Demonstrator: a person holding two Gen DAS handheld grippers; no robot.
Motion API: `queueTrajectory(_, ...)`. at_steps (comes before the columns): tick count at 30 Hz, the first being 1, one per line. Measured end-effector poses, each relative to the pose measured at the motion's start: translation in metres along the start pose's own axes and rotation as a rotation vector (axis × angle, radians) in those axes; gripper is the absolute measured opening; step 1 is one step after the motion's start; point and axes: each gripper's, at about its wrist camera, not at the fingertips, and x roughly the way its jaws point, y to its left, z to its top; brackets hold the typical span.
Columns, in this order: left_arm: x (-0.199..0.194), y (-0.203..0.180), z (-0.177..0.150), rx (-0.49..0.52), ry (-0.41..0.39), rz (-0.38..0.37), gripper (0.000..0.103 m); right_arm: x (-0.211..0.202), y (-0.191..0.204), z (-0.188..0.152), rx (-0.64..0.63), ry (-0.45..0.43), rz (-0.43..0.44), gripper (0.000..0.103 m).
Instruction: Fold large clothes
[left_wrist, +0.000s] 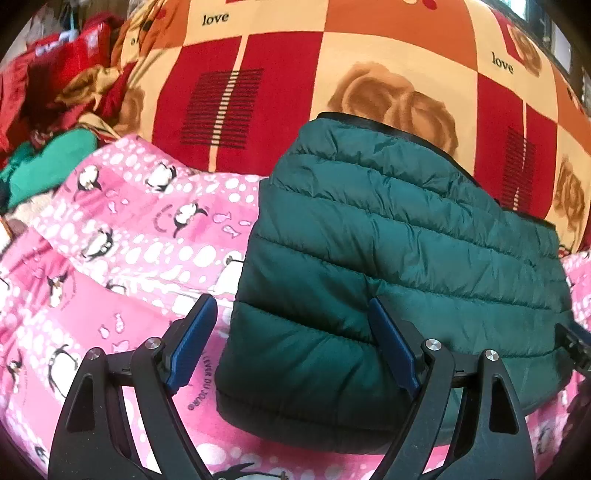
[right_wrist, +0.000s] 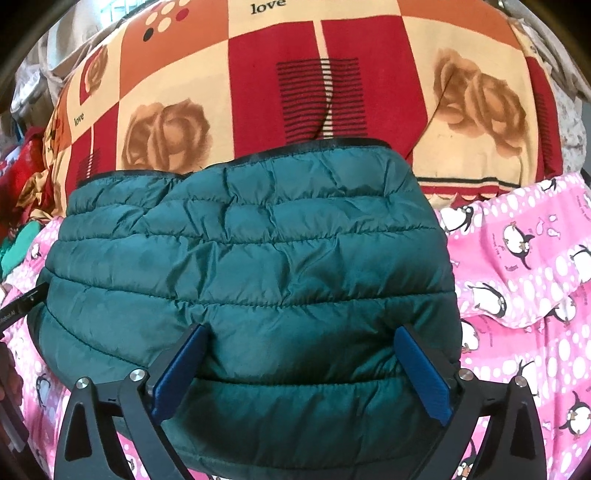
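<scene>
A dark green quilted puffer jacket (left_wrist: 406, 240) lies folded into a compact bundle on a pink penguin-print blanket (left_wrist: 110, 258). My left gripper (left_wrist: 293, 310) is open over the jacket's near left corner, one finger over the blanket, the other against the jacket. In the right wrist view the jacket (right_wrist: 251, 258) fills the middle. My right gripper (right_wrist: 301, 339) is open, with both blue fingers pressed against the jacket's near edge; a bulge of fabric sits between them.
A red, orange and cream rose-print blanket (left_wrist: 332, 66) with "love" lettering covers the bed behind. A heap of red and green clothes (left_wrist: 48, 110) lies at far left. The pink blanket (right_wrist: 524, 277) extends right. The other gripper's edge (right_wrist: 22, 306) shows at left.
</scene>
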Motion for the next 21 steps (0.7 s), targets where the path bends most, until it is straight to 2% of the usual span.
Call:
queueTrajectory(5,0.009,0.017,0.007,-0.089,0.045,-0.114,0.084,-0.009,-0.024,0.007,0.066,-0.04,0.0,0.1)
queueTrajectory(11,0.025,0.033,0.015,-0.189,0.116,-0.249,0.084,0.002,-0.068,0.012,0.161,-0.005,-0.021,0.1)
queueTrajectory(15,0.039,0.038,0.019,-0.226,0.152,-0.307,0.095,0.018,-0.092,0.009,0.247,0.038,0.037,0.1)
queueTrajectory(21,0.059,0.038,0.018,-0.256,0.212,-0.403,0.102,0.042,-0.114,0.007,0.291,0.073,0.182,0.103)
